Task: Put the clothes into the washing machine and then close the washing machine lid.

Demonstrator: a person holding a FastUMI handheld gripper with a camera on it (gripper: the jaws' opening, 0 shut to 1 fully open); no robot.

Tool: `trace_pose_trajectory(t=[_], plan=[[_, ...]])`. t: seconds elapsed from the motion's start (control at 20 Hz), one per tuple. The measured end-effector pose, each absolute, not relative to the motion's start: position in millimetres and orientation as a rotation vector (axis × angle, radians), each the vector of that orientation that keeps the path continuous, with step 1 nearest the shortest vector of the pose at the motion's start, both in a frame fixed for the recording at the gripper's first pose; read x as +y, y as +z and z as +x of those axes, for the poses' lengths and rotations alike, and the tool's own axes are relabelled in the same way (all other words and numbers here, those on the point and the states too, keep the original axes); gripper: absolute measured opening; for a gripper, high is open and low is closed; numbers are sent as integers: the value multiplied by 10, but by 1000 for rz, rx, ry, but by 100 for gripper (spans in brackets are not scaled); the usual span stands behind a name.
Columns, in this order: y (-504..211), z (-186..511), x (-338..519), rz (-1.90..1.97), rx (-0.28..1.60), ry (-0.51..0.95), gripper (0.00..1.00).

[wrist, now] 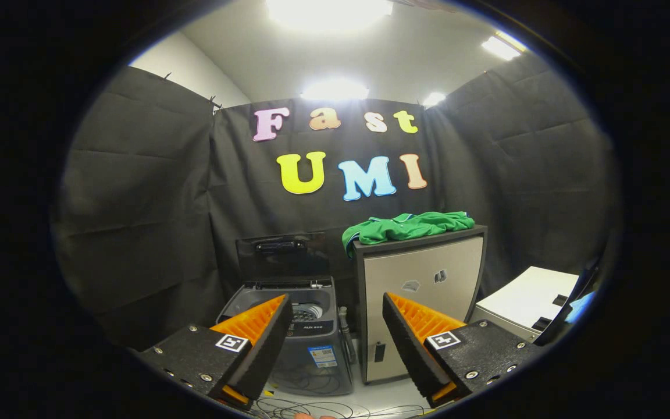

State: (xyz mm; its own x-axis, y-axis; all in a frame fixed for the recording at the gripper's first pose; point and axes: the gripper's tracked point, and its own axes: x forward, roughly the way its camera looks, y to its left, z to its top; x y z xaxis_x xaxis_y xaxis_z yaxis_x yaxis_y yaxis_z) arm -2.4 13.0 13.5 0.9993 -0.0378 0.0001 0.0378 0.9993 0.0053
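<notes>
The gripper (335, 314) hangs with its fingers spread wide and nothing between them, which suits an approach before any grab. Loose cables (312, 401) trail on the floor below the fingers. Beyond the left finger stands the washing machine (306, 343), its lid (282, 253) tipped up against the wall so the tub is open to receive a load. Just beside it, beyond the right finger, a grey cabinet (422, 291) carries the green clothes (407, 226), heaped across its top with a fold drooping over the corner nearest the machine. A white box (530, 299) sits off to the right.
</notes>
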Motion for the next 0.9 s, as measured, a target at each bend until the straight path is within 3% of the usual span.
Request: trace_pose_trajectory(t=[0.5, 0.9], plan=[[774, 480, -149, 19, -44, -112, 96], [1311, 1316, -597, -13, -5, -85, 96]])
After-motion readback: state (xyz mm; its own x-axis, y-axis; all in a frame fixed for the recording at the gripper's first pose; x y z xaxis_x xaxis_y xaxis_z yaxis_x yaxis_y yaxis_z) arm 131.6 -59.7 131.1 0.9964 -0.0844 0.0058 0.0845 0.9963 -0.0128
